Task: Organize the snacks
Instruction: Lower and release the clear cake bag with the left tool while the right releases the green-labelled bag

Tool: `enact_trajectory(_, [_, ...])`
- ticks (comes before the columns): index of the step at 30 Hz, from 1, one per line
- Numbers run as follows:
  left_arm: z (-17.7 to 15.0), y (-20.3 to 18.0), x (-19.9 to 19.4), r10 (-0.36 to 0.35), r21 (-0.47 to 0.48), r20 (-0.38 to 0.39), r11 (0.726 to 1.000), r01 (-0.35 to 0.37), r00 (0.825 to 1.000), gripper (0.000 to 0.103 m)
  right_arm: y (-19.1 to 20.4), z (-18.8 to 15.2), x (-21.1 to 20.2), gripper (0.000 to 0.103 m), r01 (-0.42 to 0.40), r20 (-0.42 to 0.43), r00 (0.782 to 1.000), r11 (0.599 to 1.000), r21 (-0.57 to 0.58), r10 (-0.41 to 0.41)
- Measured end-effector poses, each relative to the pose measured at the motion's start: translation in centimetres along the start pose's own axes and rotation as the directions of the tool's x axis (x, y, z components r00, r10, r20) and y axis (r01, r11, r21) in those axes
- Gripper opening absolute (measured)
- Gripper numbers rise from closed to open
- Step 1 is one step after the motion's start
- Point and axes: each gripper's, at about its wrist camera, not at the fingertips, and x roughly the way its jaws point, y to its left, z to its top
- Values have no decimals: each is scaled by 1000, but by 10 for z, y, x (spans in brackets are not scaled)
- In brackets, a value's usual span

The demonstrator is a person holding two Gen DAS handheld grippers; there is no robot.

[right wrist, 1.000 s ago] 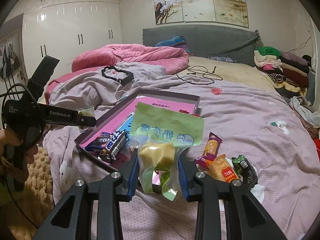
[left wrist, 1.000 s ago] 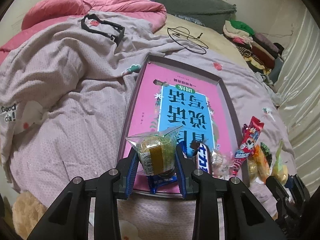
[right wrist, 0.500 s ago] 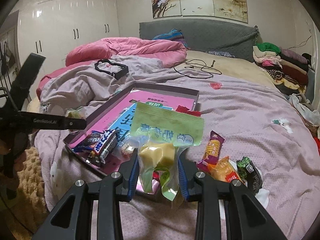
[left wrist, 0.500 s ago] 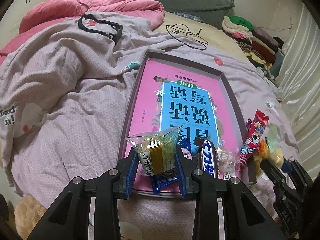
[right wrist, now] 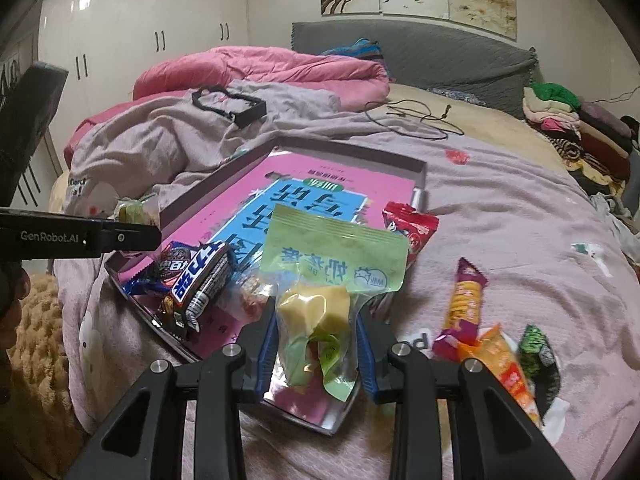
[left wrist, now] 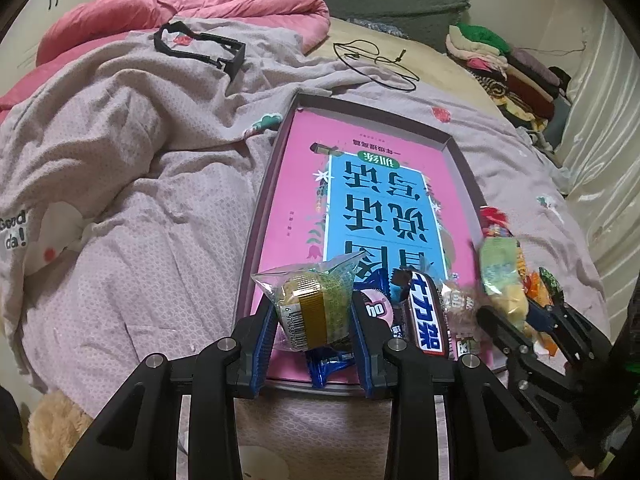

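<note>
Since a second ago the right gripper has carried its green cheese bag leftward and down, so it now hangs over the near right corner of the tray instead of beside it. Its jaws are narrow, clamped on the bag's lower half. The left gripper has barely shifted; its jaws are also narrow, pinching a clear-wrapped cake above the tray's near left corner. The tray lies on the bed with a pink book inside; a blue cookie pack and a dark chocolate bar rest at its near edge. An orange-purple stick, an orange packet and a small green packet lie on the bed to the tray's right.
</note>
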Motion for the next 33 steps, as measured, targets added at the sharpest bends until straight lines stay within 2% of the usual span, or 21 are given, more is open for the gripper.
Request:
enact_trajectory(14, [0, -2, 1, 11, 13, -1, 1000, -11, 1000, 35, 11, -6, 3, 35, -54, -1, 999, 999, -6, 54])
enact_trajectory(33, [2, 1, 2, 30, 3, -3, 1000, -30, 1000, 35, 10, -15, -16, 43, -44, 1, 999, 999, 1, 44])
